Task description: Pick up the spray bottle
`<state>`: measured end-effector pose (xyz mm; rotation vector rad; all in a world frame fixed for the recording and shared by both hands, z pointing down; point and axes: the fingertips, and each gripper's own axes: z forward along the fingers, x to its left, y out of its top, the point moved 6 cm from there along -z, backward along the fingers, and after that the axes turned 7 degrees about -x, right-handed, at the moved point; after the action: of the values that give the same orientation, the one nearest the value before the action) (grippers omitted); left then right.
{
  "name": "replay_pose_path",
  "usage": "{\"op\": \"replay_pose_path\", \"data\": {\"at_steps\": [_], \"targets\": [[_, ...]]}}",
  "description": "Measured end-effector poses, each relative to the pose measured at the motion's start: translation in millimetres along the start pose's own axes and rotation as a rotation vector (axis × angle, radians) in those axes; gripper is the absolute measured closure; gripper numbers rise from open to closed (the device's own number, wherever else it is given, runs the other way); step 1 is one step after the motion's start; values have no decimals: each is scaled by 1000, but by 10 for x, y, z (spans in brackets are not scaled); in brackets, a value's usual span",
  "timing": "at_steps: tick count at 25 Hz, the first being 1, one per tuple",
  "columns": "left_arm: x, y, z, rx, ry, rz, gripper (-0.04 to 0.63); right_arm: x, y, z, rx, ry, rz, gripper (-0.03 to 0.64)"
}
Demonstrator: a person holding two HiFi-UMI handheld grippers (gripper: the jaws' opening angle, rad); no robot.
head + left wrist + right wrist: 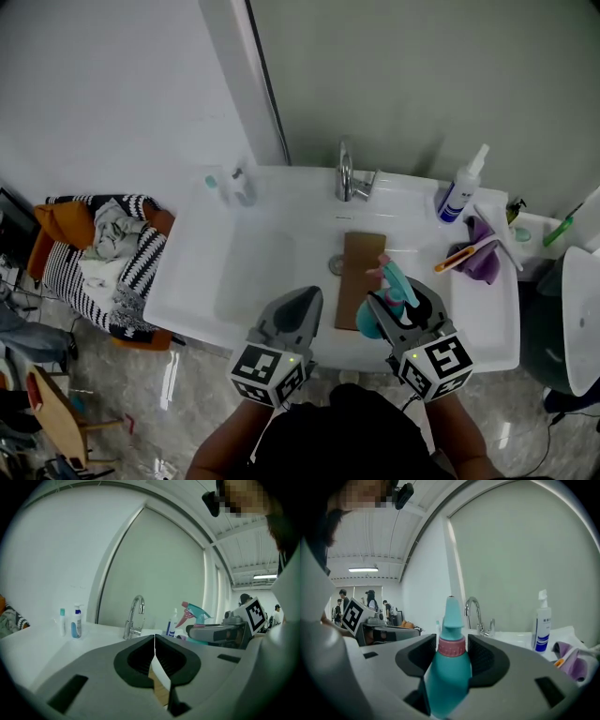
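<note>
A teal spray bottle (pixel 391 287) with a pink collar and pink trigger sits between the jaws of my right gripper (pixel 404 302), lifted over the front rim of the white sink (pixel 234 272). In the right gripper view the jaws press both sides of the spray bottle (pixel 451 667) just below its collar, so the right gripper (pixel 451 649) is shut on it. The left gripper (pixel 302 300) hovers beside it at the front of the basin. Its jaws meet with nothing between them, as the left gripper view shows for the left gripper (pixel 154 641). That view also catches the spray bottle (pixel 198 613) at right.
A wooden board (pixel 360 272) lies in the basin below the chrome faucet (pixel 346 173). A white bottle with a blue label (pixel 461 190), a purple cloth (pixel 483 260) and an orange brush (pixel 457 259) are at right. Two small bottles (pixel 239 185) stand back left. A chair with clothes (pixel 98 258) is left.
</note>
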<state>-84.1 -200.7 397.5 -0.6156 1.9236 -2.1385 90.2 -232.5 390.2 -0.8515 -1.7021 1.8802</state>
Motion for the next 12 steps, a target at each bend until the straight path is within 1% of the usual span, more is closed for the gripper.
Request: {"op": "replay_pose_path", "data": {"at_steps": [6, 12], "targets": [[-69, 31, 50, -2, -17, 26, 588, -69, 1, -53, 2, -19, -14, 416], [-109, 44, 53, -2, -32, 29, 587, -56, 32, -91, -11, -23, -6, 416]]}}
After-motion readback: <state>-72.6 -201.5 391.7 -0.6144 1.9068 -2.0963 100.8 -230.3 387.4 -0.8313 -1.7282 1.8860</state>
